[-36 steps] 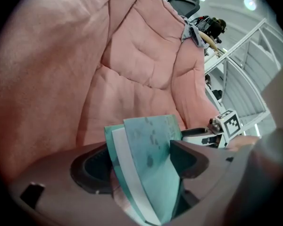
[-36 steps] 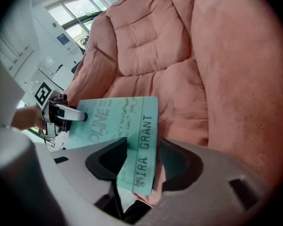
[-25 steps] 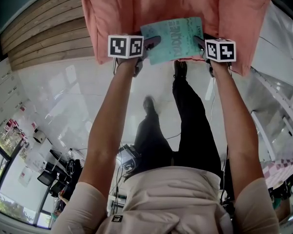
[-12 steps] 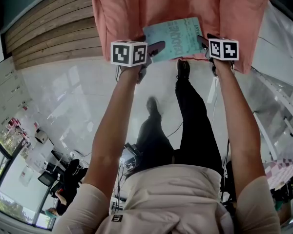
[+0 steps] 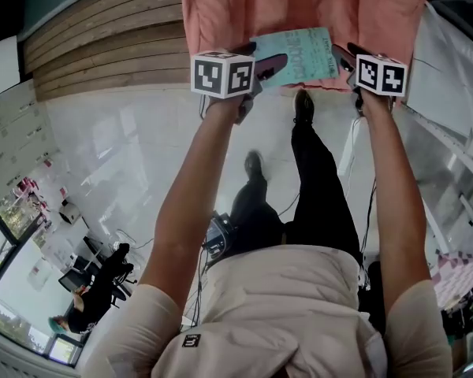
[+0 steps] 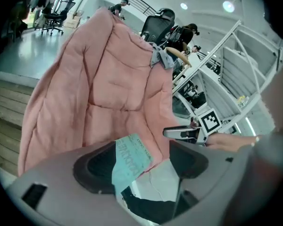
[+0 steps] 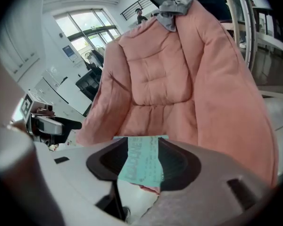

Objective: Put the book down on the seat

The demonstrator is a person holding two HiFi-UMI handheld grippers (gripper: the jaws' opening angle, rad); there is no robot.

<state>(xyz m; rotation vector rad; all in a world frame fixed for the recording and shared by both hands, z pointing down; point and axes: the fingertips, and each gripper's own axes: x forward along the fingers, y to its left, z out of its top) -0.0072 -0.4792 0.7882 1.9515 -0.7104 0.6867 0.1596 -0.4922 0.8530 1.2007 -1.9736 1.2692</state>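
**Book at the seat's front edge, arms out**

My left arm (image 5: 193, 211) and right arm (image 5: 396, 203) reach straight ahead, side by side. The left gripper (image 5: 260, 60) has its jaws apart, and the book (image 5: 296, 53) lies against one pad with a gap to the other. The right gripper (image 5: 345, 57) is closing, its pads pressing on the book's opposite edge. The book is level between the two, at the front edge of the pink seat (image 5: 299, 2). I cannot tell whether it rests there.

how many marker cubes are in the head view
2. One marker cube rides the left tool, left of the teal book; the other rides the right tool, whose jaws are closing with the book between them. None look hidden.
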